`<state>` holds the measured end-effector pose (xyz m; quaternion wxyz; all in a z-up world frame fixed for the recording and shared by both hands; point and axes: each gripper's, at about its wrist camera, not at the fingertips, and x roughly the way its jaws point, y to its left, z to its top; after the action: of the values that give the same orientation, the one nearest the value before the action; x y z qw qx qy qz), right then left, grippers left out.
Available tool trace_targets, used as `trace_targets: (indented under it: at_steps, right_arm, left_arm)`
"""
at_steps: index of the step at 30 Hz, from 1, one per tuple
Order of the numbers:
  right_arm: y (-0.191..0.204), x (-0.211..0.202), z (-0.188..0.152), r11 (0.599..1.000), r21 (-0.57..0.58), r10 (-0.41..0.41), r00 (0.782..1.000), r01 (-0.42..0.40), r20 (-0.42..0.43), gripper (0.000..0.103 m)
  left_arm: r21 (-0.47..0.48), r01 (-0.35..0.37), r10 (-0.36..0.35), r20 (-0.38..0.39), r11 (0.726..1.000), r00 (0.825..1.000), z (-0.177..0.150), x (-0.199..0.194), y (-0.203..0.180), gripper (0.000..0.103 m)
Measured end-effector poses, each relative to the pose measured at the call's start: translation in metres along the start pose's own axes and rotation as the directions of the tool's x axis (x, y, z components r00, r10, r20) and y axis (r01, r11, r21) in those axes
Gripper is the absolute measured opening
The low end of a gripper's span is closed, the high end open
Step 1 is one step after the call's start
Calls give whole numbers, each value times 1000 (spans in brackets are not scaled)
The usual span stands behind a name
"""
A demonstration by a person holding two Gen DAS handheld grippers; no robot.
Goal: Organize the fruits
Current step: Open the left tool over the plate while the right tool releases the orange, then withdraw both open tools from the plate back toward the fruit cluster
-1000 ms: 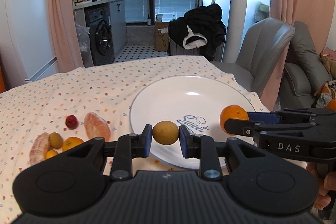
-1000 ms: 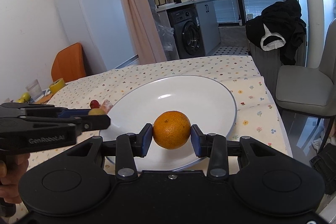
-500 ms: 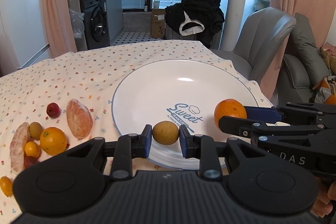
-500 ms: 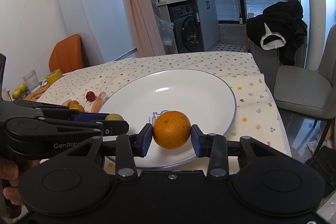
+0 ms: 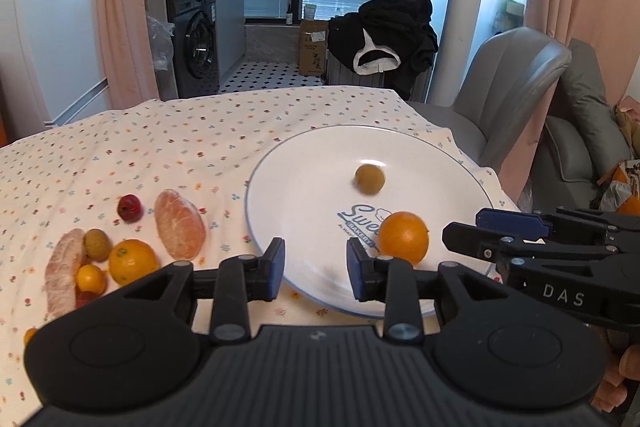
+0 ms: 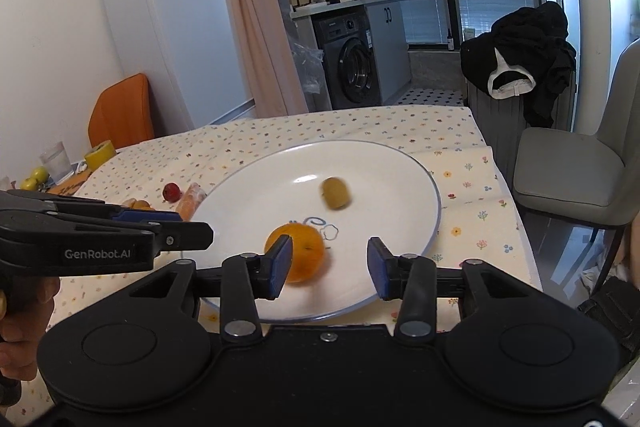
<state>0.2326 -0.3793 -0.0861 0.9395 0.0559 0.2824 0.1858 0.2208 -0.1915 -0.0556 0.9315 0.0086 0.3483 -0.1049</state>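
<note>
Orange [image 5: 403,237] and small olive fruit [image 5: 369,179] on the white plate [image 5: 304,187], both blurred, apart from each other. Left gripper [image 5: 315,269] and right gripper [image 6: 329,267] spread wide, holding nothing, at the plate's near rim. More fruit [image 5: 132,261] on the cloth [image 5: 160,155] left of the plate.

On the table [image 5: 200,139] before you, the plate [image 5: 304,163] sits to the right, an orange [image 5: 403,237] near its front edge and a smaller fruit [image 5: 369,178] behind it. To the plate's left, on the cloth, lie the remaining fruits [image 5: 132,259]. A chair [image 5: 516,83] stands beyond the table's right corner.
</note>
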Motion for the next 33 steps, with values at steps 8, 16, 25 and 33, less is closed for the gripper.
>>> trace_targets:
  at_steps: [8, 16, 25, 33]
  right_arm:
    - [9, -11, 3, 1000, 13, 14, 999, -15, 48, 83]
    - [20, -18, 5, 999, 22, 34, 996, -36, 82, 98]
    - [45, -19, 4, 998, -5, 64, 996, -64, 69, 98]
    - [65, -21, 1, 995, -16, 96, 993, -96, 68, 98]
  left_arm:
    - [-20, -15, 16, 48, 1000, 999, -6, -24, 13, 63]
    - [-127, -32, 41, 72, 991, 997, -18, -46, 47, 81]
    - [-201, -62, 85, 106, 978, 991, -35, -77, 81, 81]
    - [-234, -103, 135, 123, 967, 983, -48, -102, 103, 81]
